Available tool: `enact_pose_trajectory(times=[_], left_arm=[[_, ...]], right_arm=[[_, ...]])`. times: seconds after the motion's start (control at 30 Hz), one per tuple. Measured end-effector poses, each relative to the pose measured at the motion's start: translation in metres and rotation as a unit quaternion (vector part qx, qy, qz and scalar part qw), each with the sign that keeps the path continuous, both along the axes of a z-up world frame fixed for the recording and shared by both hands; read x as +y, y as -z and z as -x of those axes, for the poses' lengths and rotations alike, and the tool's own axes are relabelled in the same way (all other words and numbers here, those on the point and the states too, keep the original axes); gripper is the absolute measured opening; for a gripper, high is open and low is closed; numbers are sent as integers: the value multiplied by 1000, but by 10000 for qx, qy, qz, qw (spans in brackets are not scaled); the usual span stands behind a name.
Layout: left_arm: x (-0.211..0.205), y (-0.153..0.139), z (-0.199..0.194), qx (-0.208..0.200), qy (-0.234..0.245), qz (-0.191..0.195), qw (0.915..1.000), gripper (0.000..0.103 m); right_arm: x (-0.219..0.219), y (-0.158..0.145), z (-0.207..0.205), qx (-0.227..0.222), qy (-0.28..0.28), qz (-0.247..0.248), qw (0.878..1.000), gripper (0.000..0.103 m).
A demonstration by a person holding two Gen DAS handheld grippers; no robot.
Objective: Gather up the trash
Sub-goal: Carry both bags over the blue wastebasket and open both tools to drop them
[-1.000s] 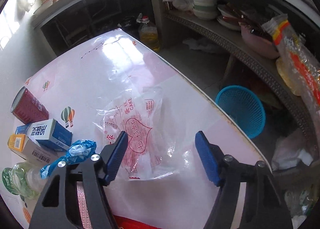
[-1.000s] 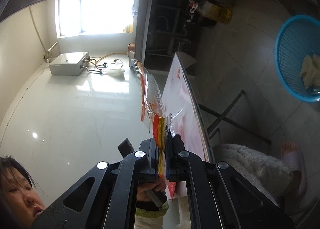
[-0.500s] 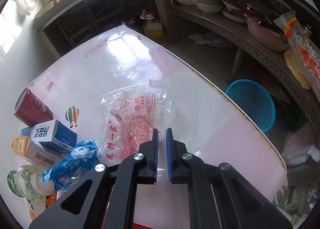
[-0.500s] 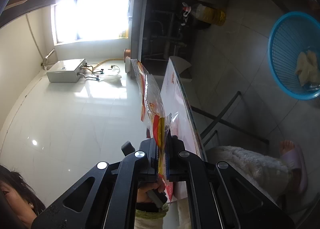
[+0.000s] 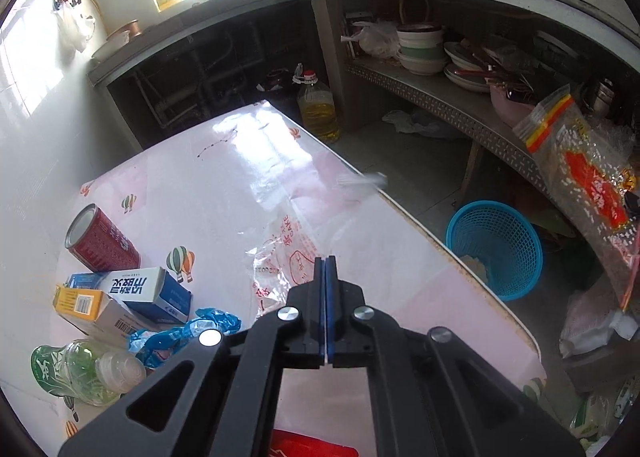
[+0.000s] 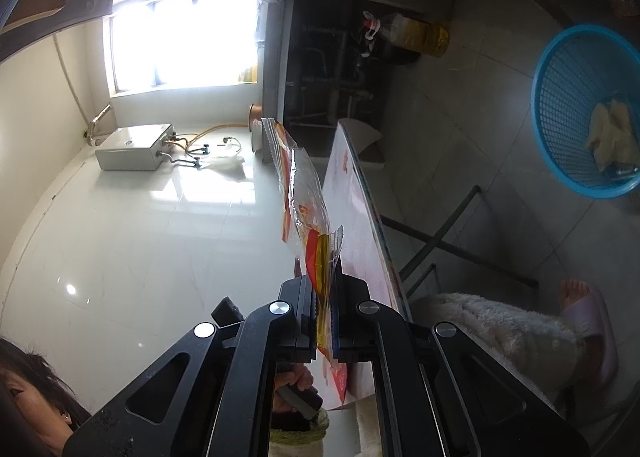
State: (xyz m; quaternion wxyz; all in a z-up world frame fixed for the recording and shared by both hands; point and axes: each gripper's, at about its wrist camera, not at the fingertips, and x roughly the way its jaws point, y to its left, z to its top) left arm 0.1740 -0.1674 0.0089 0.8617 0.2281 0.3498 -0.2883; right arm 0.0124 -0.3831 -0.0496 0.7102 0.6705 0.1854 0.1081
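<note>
Two wrappers [image 5: 296, 257], one per claw [image 5: 325, 263]

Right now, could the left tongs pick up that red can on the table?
Probably not yet: the left tongs are shut on the clear cake wrapper. The red can itself lies uncovered off to the side.

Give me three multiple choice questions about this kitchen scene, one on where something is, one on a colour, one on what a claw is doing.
1. Where is the red can?
A. on the table
B. in the basket
C. on the shelf

2. What colour is the basket on the floor?
A. green
B. blue
C. white

3. The left claw is:
A. wide open
B. out of view
C. shut on the clear cake wrapper

Answers:
1 A, it lies on the pink table.
2 B, blue mesh.
3 C, pads pinch the film.
</note>
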Motion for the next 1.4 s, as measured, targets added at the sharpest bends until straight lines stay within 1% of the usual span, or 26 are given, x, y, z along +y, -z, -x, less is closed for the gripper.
enact_pose_trajectory(times=[0.17, 0.33, 0.43, 0.57, 0.6, 0.67, 0.77, 0.83, 0.93, 1.03, 1.07, 1.17, 1.2, 1.27, 1.3, 1.33, 1.37, 1.4], left_arm=[[-4, -26, 15, -214, 127, 268, 9993, 0], [-21, -52, 30, -224, 440, 625, 9968, 0], [-40, -63, 38, -44, 703, 882, 9936, 0], [-80, -69, 51, 282, 1148, 1100, 9869, 0], [-92, -69, 54, 377, 1273, 1125, 9847, 0], [-116, -64, 56, 620, 1478, 1124, 9807, 0], [-154, -48, 57, 1144, 1703, 1088, 9727, 0], [-180, -33, 57, 1475, 1770, 990, 9680, 0], [-218, -2, 55, 1755, 1810, 667, 9654, 0], [-255, 36, 47, 2220, 1711, 292, 9595, 0], [-266, 48, 45, 2309, 1682, 150, 9582, 0], [-296, 83, 38, 2447, 1557, -266, 9566, 0], [-304, 92, 35, 2514, 1520, -340, 9553, 0], [-321, 108, 31, 2585, 1530, -434, 9528, 1], [-325, 115, 30, 2592, 1546, -501, 9520, 3], [-329, 122, 28, 2596, 1517, -581, 9520, 11], [-333, 129, 25, 2613, 1451, -671, 9519, 25], [-336, 135, 23, 2627, 1361, -763, 9522, 30]], right_arm=[[-4, 0, 5, -6, 109, 8, 9999, 4], [-13, 6, 15, 97, 366, -8, 9993, 4], [-21, 12, 25, 210, 587, -17, 9981, 4], [-33, 18, 43, 515, 1017, 191, 9933, 4], [-36, 19, 48, 603, 1128, 264, 9914, 4], [-41, 20, 58, 954, 1406, 602, 9836, 4], [-49, 27, 66, 1448, 1707, 903, 9704, 4], [-54, 34, 68, 1843, 1825, 1071, 9598, 4], [-57, 48, 63, 2290, 1916, 1295, 9456, 4], [-62, 65, 52, 2675, 1934, 1467, 9325, 4], [-64, 72, 46, 2773, 1934, 1495, 9292, 4], [-70, 98, 33, 2965, 1973, 1361, 9244, 4], [-73, 107, 27, 3033, 2000, 1332, 9221, 7], [-79, 126, 21, 3242, 2108, 1262, 9135, 14], [-82, 135, 18, 3380, 2115, 1260, 9084, 28], [-84, 147, 15, 3596, 2139, 1277, 8993, 36], [-86, 157, 15, 3786, 2151, 1301, 8908, 49], [-88, 166, 15, 3965, 2143, 1311, 8830, 49]])
